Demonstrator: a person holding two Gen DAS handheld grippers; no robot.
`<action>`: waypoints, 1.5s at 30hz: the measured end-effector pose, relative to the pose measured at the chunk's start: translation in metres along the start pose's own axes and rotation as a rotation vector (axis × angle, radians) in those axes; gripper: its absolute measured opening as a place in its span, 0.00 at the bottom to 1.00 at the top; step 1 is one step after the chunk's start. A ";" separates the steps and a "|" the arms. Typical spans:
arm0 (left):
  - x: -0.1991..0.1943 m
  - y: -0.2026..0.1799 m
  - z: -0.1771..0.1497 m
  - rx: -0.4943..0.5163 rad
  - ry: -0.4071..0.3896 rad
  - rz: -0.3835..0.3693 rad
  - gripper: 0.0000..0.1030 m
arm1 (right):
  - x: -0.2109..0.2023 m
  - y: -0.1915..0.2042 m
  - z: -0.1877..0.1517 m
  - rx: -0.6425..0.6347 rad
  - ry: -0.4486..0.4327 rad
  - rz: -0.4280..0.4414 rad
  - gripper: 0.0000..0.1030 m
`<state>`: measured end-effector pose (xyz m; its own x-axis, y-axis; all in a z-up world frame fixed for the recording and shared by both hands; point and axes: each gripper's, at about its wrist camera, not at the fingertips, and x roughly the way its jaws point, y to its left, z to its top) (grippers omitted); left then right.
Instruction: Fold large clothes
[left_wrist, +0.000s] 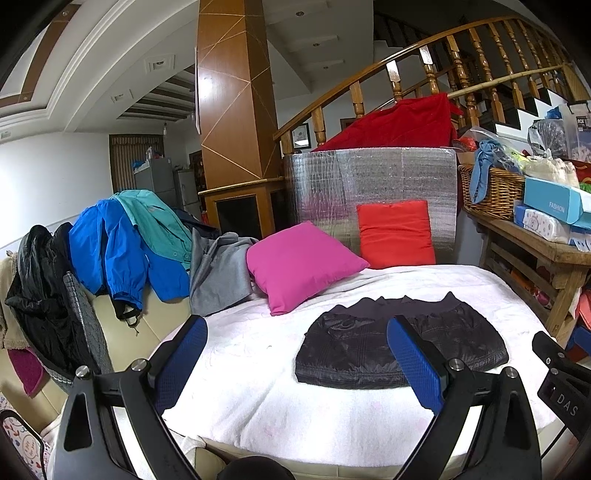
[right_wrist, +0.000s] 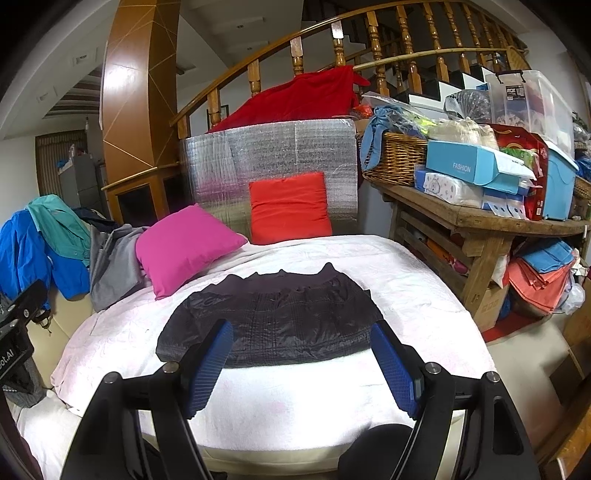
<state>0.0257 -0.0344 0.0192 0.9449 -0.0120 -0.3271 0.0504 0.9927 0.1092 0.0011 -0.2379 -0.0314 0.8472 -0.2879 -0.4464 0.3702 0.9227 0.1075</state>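
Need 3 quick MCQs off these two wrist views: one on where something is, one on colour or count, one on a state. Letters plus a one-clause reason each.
1. Where does the black jacket lie?
A. flat on the white blanket
B. in the wicker basket
C. over the stair railing

2. How many cushions stand behind the jacket, and in which colours?
A. one, green
B. two, pink and red
C. three, all blue

3. How do the two grippers stand?
A. both shut on the jacket
B. left shut, right open
C. both open, holding nothing

Key:
1 A, it is spread on the blanket, folded to a compact shape.
2 B, the pink cushion and the red cushion are the only two.
3 C, the left gripper and the right gripper show a wide gap between the blue pads, with nothing in it.
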 end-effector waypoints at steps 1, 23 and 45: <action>0.000 -0.001 0.000 0.001 -0.001 -0.001 0.95 | 0.000 0.001 0.000 0.001 0.001 0.000 0.78; 0.001 -0.001 -0.003 -0.005 0.002 -0.004 0.95 | -0.002 0.011 -0.002 -0.003 0.005 -0.007 0.78; 0.027 0.001 0.003 -0.032 0.028 -0.032 0.95 | 0.025 0.013 0.009 -0.024 0.037 -0.024 0.78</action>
<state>0.0520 -0.0342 0.0129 0.9336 -0.0410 -0.3560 0.0696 0.9953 0.0679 0.0304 -0.2354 -0.0330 0.8235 -0.3010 -0.4808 0.3809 0.9215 0.0755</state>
